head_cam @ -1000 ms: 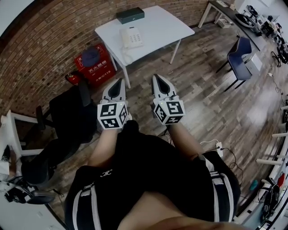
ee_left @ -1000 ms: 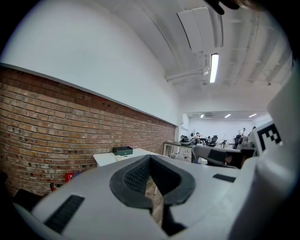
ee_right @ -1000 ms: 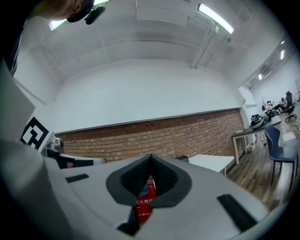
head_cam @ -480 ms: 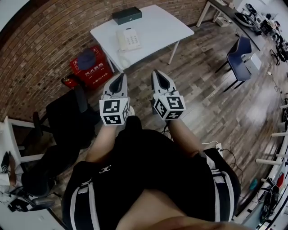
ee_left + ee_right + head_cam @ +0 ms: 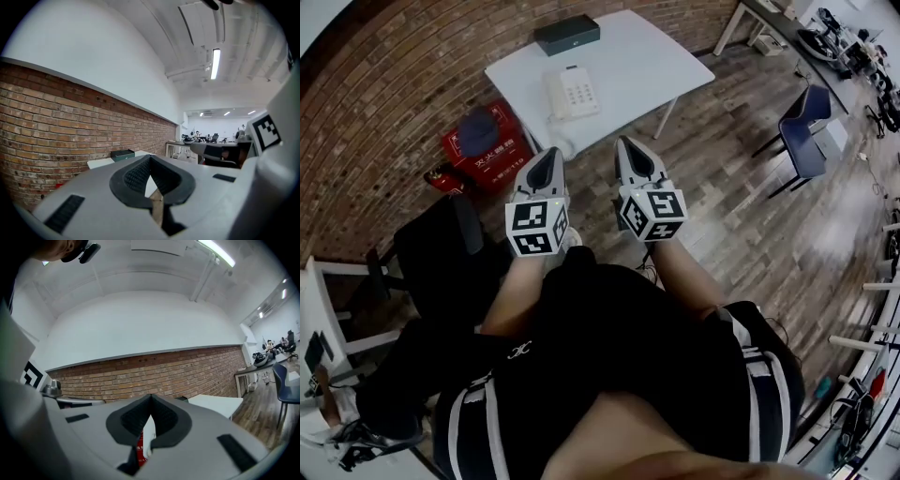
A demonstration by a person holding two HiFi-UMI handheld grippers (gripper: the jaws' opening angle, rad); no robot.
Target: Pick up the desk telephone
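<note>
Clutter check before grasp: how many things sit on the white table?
2. The desk telephone lies on the left part of the white table; a dark box sits beyond it at the far edge. None looks hidden.

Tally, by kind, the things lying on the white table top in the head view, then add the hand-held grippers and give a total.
Telephone: 1
Dark box: 1
Hand-held gripper: 2, the left hand-held gripper and the right hand-held gripper
Total: 4
</note>
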